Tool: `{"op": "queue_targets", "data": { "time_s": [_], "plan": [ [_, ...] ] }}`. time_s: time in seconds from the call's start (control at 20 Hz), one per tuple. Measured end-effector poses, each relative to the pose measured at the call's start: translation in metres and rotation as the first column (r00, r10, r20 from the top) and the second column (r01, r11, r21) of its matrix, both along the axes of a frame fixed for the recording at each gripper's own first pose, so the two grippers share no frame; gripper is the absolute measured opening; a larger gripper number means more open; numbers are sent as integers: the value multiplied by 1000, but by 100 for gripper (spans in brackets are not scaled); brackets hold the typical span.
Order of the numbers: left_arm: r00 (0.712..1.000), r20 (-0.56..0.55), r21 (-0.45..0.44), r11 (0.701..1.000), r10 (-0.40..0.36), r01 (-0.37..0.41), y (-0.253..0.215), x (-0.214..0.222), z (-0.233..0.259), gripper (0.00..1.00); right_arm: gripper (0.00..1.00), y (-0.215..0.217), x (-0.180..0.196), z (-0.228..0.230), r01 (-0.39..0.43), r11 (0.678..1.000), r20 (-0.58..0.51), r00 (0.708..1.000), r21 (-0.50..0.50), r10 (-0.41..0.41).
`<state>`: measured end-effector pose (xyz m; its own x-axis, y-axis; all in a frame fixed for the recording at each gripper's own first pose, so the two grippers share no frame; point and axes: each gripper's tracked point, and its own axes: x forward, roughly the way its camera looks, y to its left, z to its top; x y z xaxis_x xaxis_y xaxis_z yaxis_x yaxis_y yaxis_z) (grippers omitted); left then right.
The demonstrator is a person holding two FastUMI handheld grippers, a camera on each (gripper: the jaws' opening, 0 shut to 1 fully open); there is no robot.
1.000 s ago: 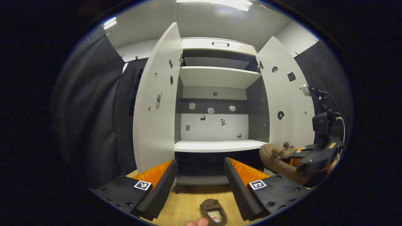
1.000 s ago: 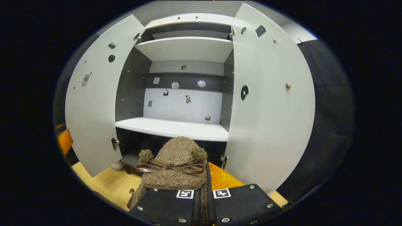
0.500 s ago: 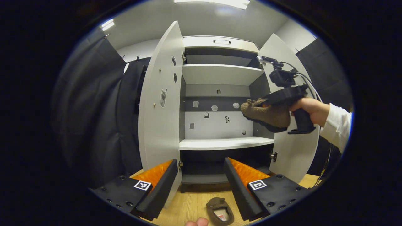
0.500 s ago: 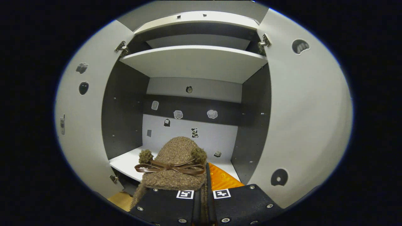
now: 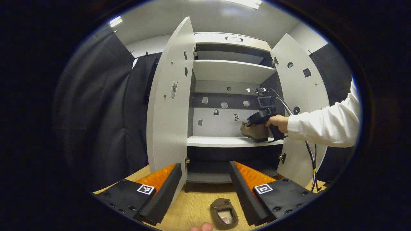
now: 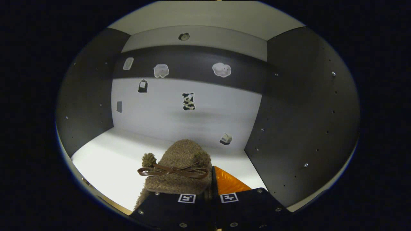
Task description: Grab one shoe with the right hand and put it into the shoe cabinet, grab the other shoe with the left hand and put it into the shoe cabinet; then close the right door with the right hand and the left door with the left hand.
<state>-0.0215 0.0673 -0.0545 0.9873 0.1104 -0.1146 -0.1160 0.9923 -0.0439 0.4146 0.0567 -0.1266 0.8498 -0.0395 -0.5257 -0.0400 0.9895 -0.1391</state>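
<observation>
A wooden floor (image 5: 192,208) fronts the open shoe cabinet (image 5: 231,70). The left gripper view shows the left gripper (image 5: 205,183) spread wide and empty above the second shoe (image 5: 223,213) — and the right gripper (image 5: 261,118) at the white shelf (image 5: 224,141). The right gripper view shows that gripper (image 6: 210,192) pinching the bow-trimmed shoe (image 6: 179,163) over the shelf, inside the cabinet.

The right claw (image 5: 253,123) has carried its brown shoe (image 6: 179,166) up from beside the cabinet's right door (image 5: 301,96) and inside, over the white shelf (image 6: 106,160).
</observation>
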Motion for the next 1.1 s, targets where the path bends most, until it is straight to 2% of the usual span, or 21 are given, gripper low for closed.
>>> {"op": "queue_targets", "data": {
  "time_s": [0.1,0.2,0.25,0.3,0.35,0.45,0.55,0.7,0.8,0.9,1.0,1.1],
  "plan": [
    [1000,-15,-6,1000,3,-3,3,1,-6,99,19,-2,0,-5,-1,1000,-27,1000,18,2],
    [1000,-28,-8,1000,6,-6,5,3,-11,99,34,-11,-1,-3,-7,1000,-30,1000,19,7],
    [999,-32,-8,1000,6,-6,5,3,-13,97,56,-14,-3,0,-13,1000,-27,1000,19,14],
    [999,-34,-9,1000,5,-5,5,3,-13,97,62,-15,-8,4,-21,999,-32,999,32,22],
    [999,-35,-10,1000,3,-3,5,5,-15,97,77,-17,-11,7,-21,999,-35,999,44,23],
    [999,-42,-13,1000,-8,7,2,6,-17,97,87,-21,-18,17,-29,999,-27,999,41,30],
    [999,-48,-14,1000,-21,21,-3,6,-19,97,94,-22,-32,19,-57,997,-60,996,43,60],
    [998,-48,-18,999,-39,38,-9,8,-22,97,94,-6,-32,22,-76,985,-77,993,158,89],
    [996,-63,-27,998,-55,53,-15,8,-26,97,94,-7,-27,18,-47,981,-105,992,188,68],
    [996,-59,-24,998,-63,62,-15,8,-24,97,94,-6,-37,16,-62,980,-125,988,187,86],
    [997,-52,-20,998,-58,57,-13,7,-23,99,95,-1,-49,23,-89,976,-114,987,198,113],
    [997,-53,-18,999,-50,49,-10,4,-23,97,94,0,-58,40,-96,970,-81,990,224,117]
  ]
}}
